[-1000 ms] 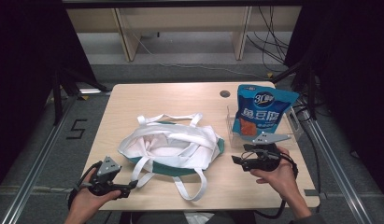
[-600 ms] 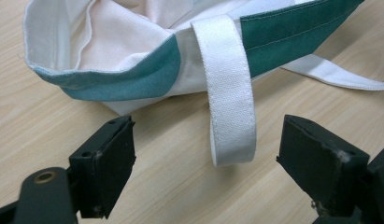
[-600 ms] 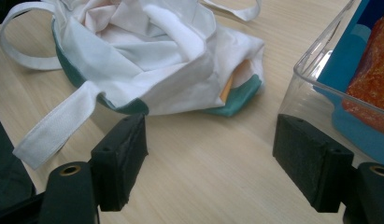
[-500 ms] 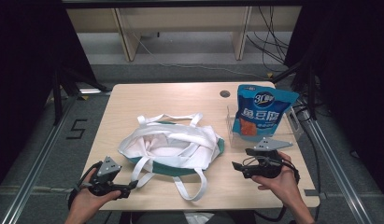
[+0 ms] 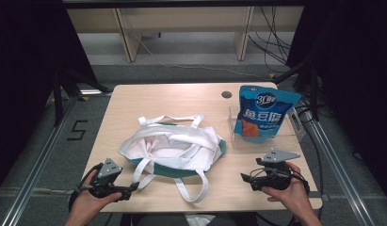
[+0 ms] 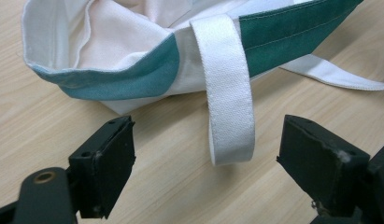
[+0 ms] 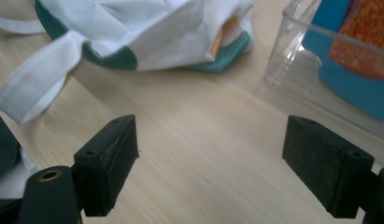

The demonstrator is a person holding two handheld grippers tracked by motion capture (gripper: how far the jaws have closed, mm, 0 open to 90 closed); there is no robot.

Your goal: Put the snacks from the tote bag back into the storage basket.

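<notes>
One white-and-green bag [image 5: 174, 148] lies crumpled, straps loose, beside one pouch [image 5: 264, 113]; your two tools, left [image 5: 130, 189] and right [image 5: 246, 180], gape empty.

From above the near edge, we look forward and down over the whole tabletop [image 5: 181, 101]. Each gripper view sits low and close behind its spread jaws; both share the tote bag [image 6: 147, 56] lying beyond those jaws with the high view.
</notes>
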